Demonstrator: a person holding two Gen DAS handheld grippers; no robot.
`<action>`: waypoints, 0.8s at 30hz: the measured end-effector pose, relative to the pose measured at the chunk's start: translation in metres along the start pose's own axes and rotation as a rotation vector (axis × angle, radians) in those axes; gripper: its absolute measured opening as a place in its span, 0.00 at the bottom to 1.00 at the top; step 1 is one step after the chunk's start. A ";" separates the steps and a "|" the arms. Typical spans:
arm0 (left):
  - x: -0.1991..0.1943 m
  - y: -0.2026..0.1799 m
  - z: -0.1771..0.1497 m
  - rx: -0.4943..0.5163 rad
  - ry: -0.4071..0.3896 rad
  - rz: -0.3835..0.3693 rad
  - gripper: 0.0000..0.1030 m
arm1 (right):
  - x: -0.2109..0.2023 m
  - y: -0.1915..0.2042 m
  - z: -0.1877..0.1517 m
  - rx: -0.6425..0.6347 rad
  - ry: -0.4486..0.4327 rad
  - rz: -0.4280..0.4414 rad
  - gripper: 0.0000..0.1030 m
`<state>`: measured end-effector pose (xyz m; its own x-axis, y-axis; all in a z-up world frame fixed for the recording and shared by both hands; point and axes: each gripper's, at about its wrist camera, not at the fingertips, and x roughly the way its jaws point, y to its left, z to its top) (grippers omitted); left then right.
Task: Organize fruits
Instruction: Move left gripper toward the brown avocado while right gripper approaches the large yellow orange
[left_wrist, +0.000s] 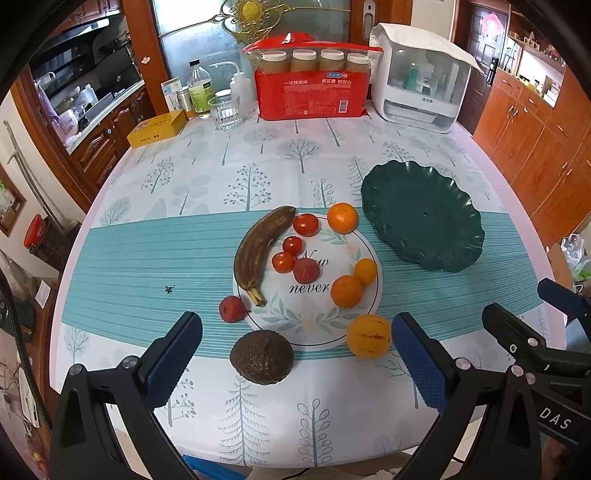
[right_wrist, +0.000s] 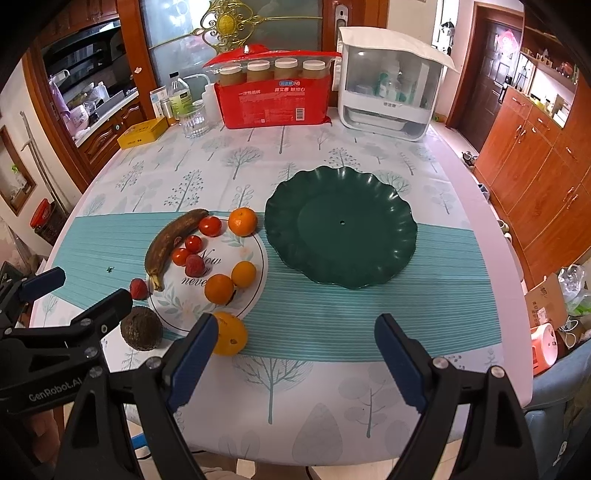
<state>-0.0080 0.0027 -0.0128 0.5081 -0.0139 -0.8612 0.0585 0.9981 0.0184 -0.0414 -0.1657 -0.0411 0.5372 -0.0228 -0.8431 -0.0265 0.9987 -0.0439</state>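
Note:
A round white mat (left_wrist: 314, 314) with printed words holds a browned banana (left_wrist: 258, 251), three small tomatoes (left_wrist: 291, 245), a red lychee-like fruit (left_wrist: 306, 269) and two oranges (left_wrist: 347, 291). Another orange (left_wrist: 342, 218), a red fruit (left_wrist: 232, 309), a dark avocado (left_wrist: 262, 356) and a yellow striped fruit (left_wrist: 368, 336) lie at its rim. An empty dark green scalloped plate (right_wrist: 341, 225) sits to the right. My left gripper (left_wrist: 295, 362) is open just before the avocado. My right gripper (right_wrist: 295, 354) is open over the tablecloth, its left finger by the yellow fruit (right_wrist: 229, 334).
At the table's back stand a red pack of paper cups (left_wrist: 310, 92), a white dish cabinet (left_wrist: 421, 77), a glass (left_wrist: 225, 110), bottles (left_wrist: 199, 88) and a yellow box (left_wrist: 157, 129). Wooden cabinets (right_wrist: 535, 166) line the right wall. A cardboard box (right_wrist: 546, 302) sits off the right edge.

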 end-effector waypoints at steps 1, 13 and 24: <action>0.000 0.000 -0.001 -0.001 0.001 0.001 0.99 | 0.000 0.000 0.000 0.000 0.001 0.002 0.85; -0.001 0.004 -0.005 -0.012 0.015 0.010 0.99 | 0.000 0.002 -0.002 -0.007 0.002 0.047 0.85; -0.008 0.009 -0.010 -0.038 0.011 0.013 0.99 | -0.002 0.003 -0.001 -0.015 -0.006 0.102 0.85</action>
<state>-0.0204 0.0127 -0.0114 0.4994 -0.0002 -0.8664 0.0189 0.9998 0.0106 -0.0436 -0.1624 -0.0403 0.5357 0.0795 -0.8407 -0.0944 0.9950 0.0339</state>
